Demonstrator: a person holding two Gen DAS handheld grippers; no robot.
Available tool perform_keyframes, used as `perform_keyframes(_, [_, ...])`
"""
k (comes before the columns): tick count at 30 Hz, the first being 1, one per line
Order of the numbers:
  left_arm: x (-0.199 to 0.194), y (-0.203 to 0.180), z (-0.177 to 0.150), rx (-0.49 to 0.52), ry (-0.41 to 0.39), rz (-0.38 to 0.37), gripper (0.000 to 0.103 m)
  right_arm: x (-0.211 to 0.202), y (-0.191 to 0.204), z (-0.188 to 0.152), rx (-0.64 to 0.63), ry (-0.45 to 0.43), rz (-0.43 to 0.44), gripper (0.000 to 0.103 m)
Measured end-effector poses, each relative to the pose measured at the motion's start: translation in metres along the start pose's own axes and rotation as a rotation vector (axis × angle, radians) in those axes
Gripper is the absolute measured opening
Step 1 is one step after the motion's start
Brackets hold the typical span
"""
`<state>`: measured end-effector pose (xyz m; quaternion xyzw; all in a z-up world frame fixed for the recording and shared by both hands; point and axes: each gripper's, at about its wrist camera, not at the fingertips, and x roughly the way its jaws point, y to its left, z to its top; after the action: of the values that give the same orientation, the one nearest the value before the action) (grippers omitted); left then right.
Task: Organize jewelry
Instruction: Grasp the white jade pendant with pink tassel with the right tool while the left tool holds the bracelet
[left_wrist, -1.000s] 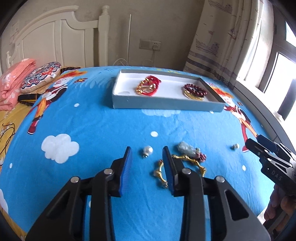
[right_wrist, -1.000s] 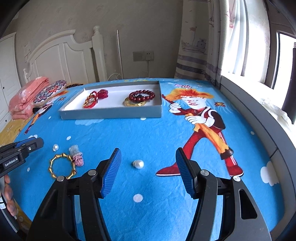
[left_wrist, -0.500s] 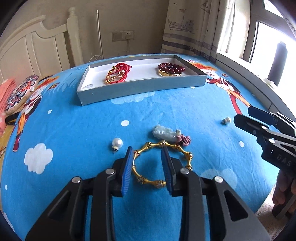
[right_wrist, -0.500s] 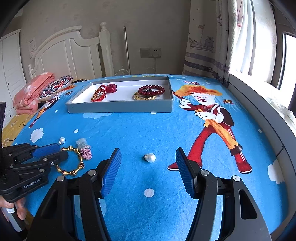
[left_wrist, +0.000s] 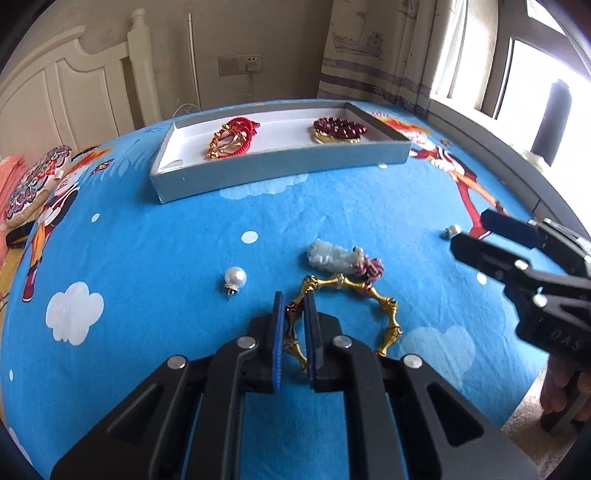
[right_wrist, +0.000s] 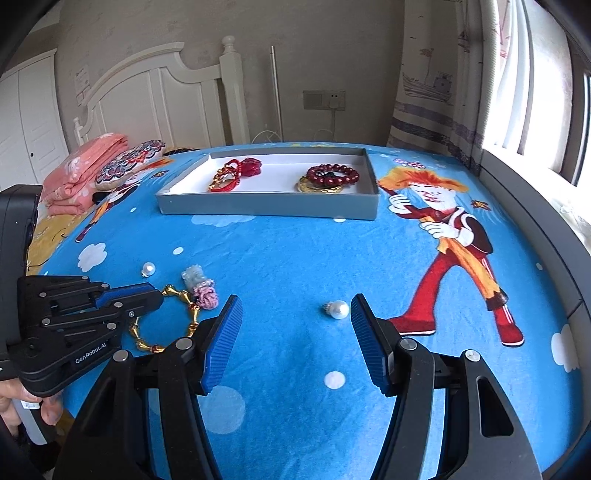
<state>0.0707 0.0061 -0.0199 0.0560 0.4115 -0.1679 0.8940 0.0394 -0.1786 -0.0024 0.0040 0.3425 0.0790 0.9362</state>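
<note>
One gold bangle (left_wrist: 384, 310) lies on the bed (left_wrist: 155, 251), near edge, left of centre in the right wrist view. The left tongs (left_wrist: 294, 306) are clenched on the bangle's near-left arc; gold links show between the blue pads (left_wrist: 279, 332). One pale green pendant with a pink knot (left_wrist: 332, 258) lies just beyond the bangle, touching or nearly touching its far side.

Two pearls: one (left_wrist: 235, 277) to the left of the left tongs, apart from the bangle; the other (right_wrist: 338, 309) lies ahead of the right tongs (right_wrist: 295, 321), between the lines of their fingers.

The right tongs are released, jaws wide, nothing pressed by either pad; they hover above the bed.

One grey tray (right_wrist: 266, 206) with a white floor sits far across the bed. It contains one red-and-gold bracelet bundle (right_wrist: 232, 177) at left, and one dark red bead bracelet (right_wrist: 332, 173) over a gold piece (right_wrist: 317, 186) at right.
</note>
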Motion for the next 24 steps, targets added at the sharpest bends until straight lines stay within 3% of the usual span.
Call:
perform_keyframes(7, [-0.022, 0.003, 0.009, -0.026, -0.067, 0.017, 0.010, 0.014, 0.020, 0.007, -0.034, 0.041, 0.056, 0.057])
perform_keyframes(11, [-0.031, 0.009, 0.012, -0.052, -0.097, 0.031, 0.010, 0.024, 0.032, 0.009, -0.060, 0.071, 0.083, 0.050])
perform_keyframes(24, [-0.040, 0.020, 0.013, -0.096, -0.129, 0.043, 0.010, 0.051, 0.064, 0.014, -0.126, 0.144, 0.125, 0.042])
